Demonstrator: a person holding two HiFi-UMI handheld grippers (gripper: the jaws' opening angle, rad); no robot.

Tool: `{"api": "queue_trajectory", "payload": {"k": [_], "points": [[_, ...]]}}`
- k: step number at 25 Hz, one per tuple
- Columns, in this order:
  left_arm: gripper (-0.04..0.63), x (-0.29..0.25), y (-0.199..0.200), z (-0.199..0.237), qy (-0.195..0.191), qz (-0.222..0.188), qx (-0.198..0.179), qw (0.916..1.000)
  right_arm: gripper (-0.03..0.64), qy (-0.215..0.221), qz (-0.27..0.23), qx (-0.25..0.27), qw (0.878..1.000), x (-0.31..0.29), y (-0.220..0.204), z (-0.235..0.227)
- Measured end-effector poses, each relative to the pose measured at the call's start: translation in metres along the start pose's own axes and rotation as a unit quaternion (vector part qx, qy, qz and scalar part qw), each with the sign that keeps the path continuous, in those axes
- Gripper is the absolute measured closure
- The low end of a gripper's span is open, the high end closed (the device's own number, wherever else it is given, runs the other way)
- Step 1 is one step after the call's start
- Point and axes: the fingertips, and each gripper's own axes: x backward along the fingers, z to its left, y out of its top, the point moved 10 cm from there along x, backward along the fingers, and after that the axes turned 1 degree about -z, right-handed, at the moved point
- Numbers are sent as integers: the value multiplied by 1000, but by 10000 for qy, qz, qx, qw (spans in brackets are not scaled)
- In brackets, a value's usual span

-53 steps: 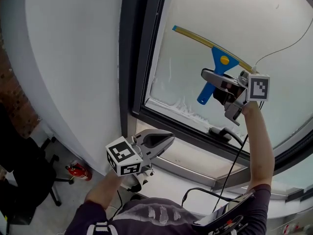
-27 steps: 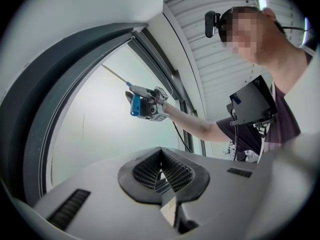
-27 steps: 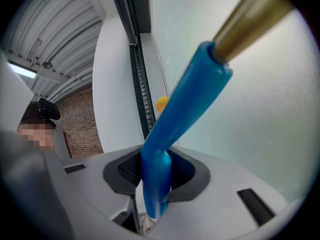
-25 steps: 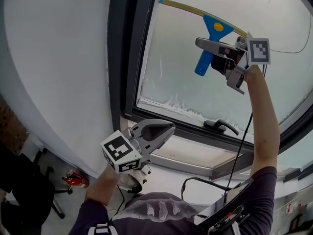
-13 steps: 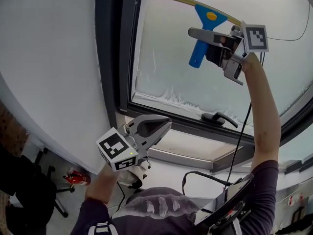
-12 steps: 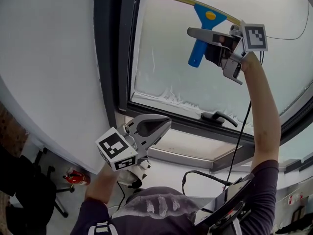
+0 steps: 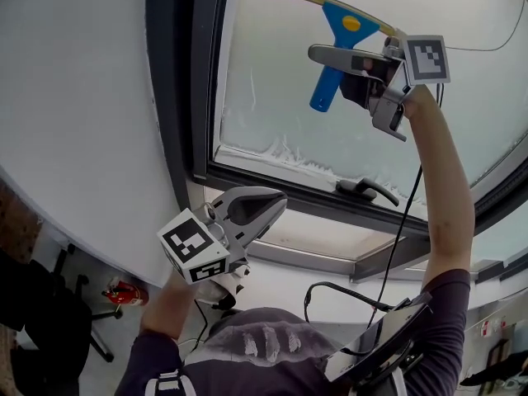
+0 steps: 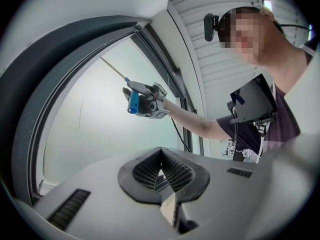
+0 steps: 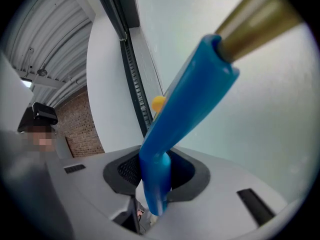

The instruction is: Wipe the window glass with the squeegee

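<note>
The right claw (image 9: pixel 155 181) is clamped on the blue plastic handle of the brass-barred squeegee (image 7: pixel 340 25), whose blade sits high on the frosted window glass (image 7: pixel 264 97). For a clean stroke, press the blade flat and evenly (no tilting). The left claw (image 7: pixel 262 211) is closed and empty.

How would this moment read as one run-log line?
right gripper: shut on squeegee handle | blade: against window glass | left gripper: shut, empty, below window
</note>
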Motion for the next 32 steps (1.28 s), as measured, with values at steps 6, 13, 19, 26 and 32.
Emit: {"api": "queue_trajectory", "payload": {"k": [6, 13, 19, 26, 32], "points": [[589, -4, -20, 6, -3, -3, 117, 9999, 512, 61, 451, -143, 9989, -11, -32, -17], [589, -1, -13, 10, 82, 14, 143, 9999, 512, -40, 662, -168, 9977, -13, -37, -11], [589, -11, -5, 11, 72, 5, 123, 9999, 512, -21, 983, -85, 9951, -17, -35, -9], [589, -15, -11, 8, 12, 50, 184, 9998, 514, -91, 1440, -179, 9894, -18, -46, -13], [589, -16, -16, 4, -11, 64, 231, 9997, 514, -111, 1602, -200, 9868, -26, -57, -15]]}}
